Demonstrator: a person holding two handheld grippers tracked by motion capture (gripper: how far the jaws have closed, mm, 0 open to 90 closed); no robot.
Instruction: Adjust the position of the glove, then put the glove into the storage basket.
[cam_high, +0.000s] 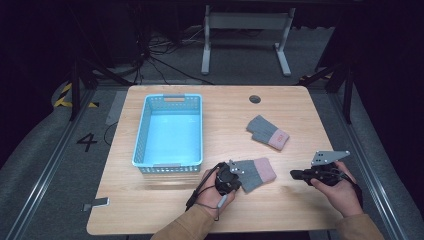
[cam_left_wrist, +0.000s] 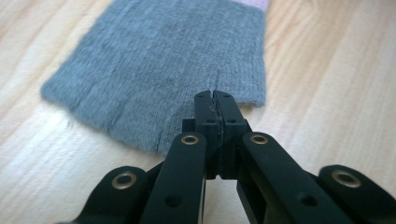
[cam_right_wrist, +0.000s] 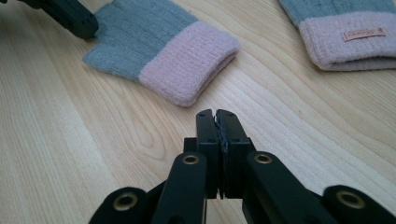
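Left gripper view: my left gripper (cam_left_wrist: 215, 100) has its jaws pressed together on nothing, tips at the near glove (cam_left_wrist: 163, 60)'s grey edge. My right gripper (cam_right_wrist: 217, 121) is likewise closed, empty, right of it. The knit looks soft, light, floppy; I'd pinch its thick pink cuff (cam_right_wrist: 187, 63).
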